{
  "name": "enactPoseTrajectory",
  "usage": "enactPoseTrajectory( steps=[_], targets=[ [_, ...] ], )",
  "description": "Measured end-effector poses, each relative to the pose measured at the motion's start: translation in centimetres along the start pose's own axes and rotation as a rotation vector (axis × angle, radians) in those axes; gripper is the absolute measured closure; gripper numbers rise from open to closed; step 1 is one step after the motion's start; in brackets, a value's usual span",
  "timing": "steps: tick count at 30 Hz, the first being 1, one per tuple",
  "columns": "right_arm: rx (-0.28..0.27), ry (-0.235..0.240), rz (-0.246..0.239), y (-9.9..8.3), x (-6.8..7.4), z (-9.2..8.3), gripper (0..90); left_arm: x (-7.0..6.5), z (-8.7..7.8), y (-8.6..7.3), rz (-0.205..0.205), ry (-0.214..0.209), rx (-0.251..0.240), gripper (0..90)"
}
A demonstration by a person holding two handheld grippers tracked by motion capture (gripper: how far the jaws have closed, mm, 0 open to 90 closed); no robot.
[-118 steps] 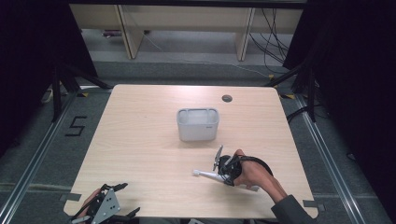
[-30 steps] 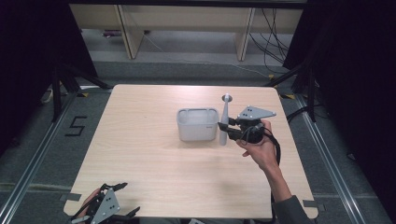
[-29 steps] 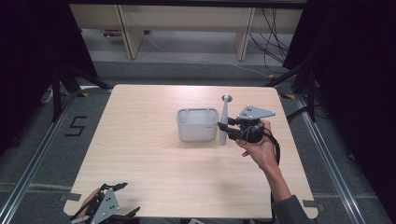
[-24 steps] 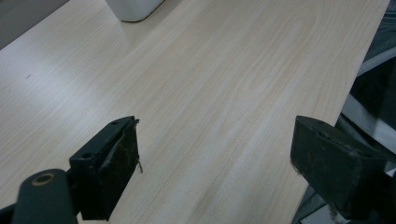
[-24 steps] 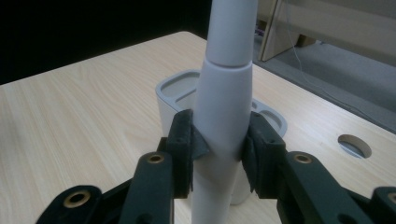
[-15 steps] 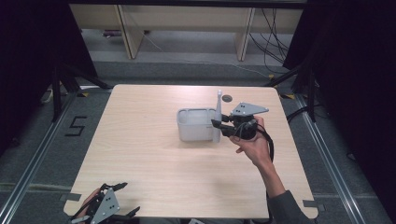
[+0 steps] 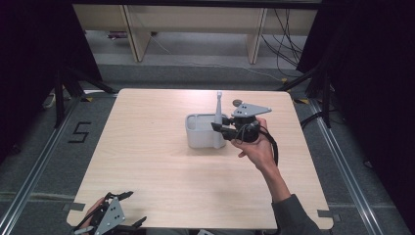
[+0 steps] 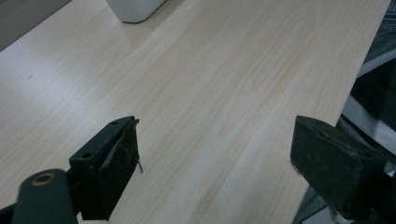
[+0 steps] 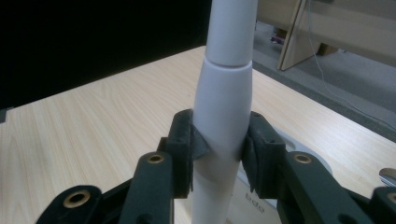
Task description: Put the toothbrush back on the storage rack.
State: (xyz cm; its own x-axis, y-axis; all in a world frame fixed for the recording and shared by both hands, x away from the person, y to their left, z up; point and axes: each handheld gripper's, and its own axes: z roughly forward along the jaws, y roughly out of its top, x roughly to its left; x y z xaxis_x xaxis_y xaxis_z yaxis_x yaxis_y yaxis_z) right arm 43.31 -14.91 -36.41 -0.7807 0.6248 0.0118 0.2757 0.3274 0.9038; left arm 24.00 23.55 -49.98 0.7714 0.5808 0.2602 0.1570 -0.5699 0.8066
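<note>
Wooden table, grey bin, right gripper clamping upright white toothbrush over its edge

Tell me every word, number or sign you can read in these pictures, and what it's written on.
"5": black figure marked on the grey floor left of the table.
Small grey lettering on the white container, seen behind the white electric toothbrush in the right gripper view: too blurred to read.
Nothing else readable.

Black two-jaw grippers — brass-ringed pivots, grey three-cornered plates, black cables — grey sleeve.
</note>
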Motion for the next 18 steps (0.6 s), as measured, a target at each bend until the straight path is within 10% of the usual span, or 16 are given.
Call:
enactPoseTrajectory(
  steps=[18],
  targets=[
    [-0.031,-0.012,-0.018,3.8,-0.3,1.1,66.8,0.1,-0.1,0.1,0.012,0.001,0.016,14.9]
  ],
)
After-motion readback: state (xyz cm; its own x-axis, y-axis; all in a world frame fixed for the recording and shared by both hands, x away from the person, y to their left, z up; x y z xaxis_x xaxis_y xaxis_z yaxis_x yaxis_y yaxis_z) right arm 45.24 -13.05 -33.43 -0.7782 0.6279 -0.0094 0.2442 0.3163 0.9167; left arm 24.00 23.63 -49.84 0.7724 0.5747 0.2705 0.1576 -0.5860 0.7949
